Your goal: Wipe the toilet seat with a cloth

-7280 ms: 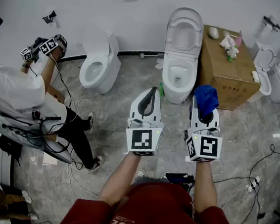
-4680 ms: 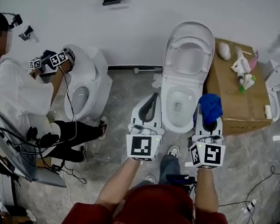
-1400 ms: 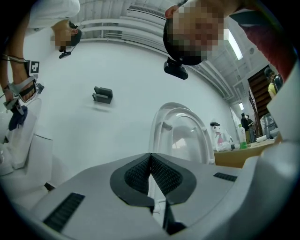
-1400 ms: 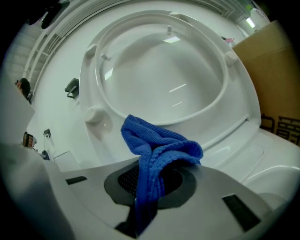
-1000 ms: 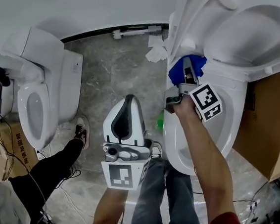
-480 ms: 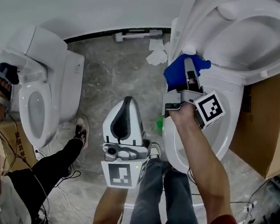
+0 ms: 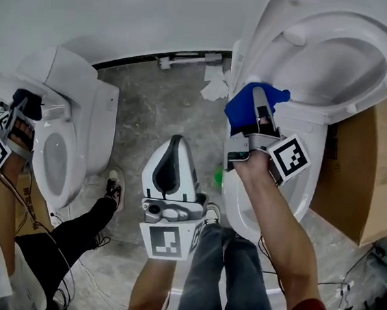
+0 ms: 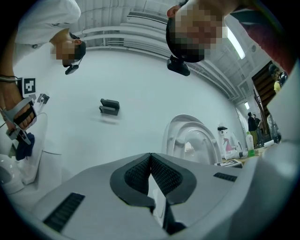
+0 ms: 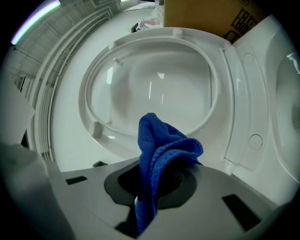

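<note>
- Grey stone floor (image 7: pixel 165 100) and a white wall (image 7: pixel 92 3) fill the head view; paper scraps (image 7: pixel 216 84) lie at the wall's foot at 12 o'clock.
- Toilet (image 7: pixel 292 196) at 3 o'clock; the right forearm covers much of its bowl; its seat (image 7: pixel 269 52) stands raised at 1 o'clock, its top cut off by the frame edge.
- Right gripper (image 7: pixel 261 97) is clamped on the cloth (image 7: pixel 242 106), a blue wad bulging past the tips; in the right gripper view the cloth (image 9: pixel 161 150) runs down between the pads of that gripper (image 9: pixel 154 187) and hides the seat's (image 9: pixel 96 123) lower edge.
- Cloth sits at the seat's lower left rim, by the hinge; whether it touches the seat cannot be told.
- Left gripper (image 7: pixel 176 142) at 6 o'clock, over the floor, well apart from the toilet; in its own view its (image 8: pixel 151 161) pads meet with nothing between them.
- Box (image 7: pixel 362 182) at 3 o'clock, cut off by the right edge.
- Second toilet (image 7: pixel 80 125) at 9 o'clock; another person's hand (image 7: pixel 13 135) there, body mostly out of frame.
</note>
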Demonstrator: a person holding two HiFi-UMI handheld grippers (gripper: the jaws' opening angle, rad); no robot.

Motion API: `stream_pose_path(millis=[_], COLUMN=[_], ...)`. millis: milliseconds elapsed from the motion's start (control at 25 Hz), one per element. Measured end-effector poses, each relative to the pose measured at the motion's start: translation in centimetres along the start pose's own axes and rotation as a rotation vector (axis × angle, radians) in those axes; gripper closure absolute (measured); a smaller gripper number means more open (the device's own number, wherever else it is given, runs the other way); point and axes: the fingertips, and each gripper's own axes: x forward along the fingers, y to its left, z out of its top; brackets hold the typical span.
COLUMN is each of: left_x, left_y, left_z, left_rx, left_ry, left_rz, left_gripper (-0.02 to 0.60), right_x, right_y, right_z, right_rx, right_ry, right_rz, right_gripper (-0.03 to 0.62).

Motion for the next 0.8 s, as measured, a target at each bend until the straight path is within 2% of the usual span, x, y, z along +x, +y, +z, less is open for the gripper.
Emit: stream_pose_path(millis=[280, 600, 800], left_x=[0.1, 1.2, 1.3], left_y=[-0.3, -0.8, -0.3], left_z=[2.1, 5.0, 5.9], left_rx=[-0.003, 0.001, -0.010], left_ry=[-0.020, -0.043, -0.054], left_rz=[0.002, -0.002, -0.001], left_gripper=[0.565, 0.566, 0.566], right_x=[1.6, 1.7, 1.6], right_y=[6.0, 9.9, 13.3], right_z=[1.1, 2.3, 2.4], right_rx=[-0.013, -0.023, -0.083], right_ry=[0.001, 0.005, 0.014], right_rz=[0.087, 0.120, 0.175], right_gripper=[0.540, 0.540, 0.540])
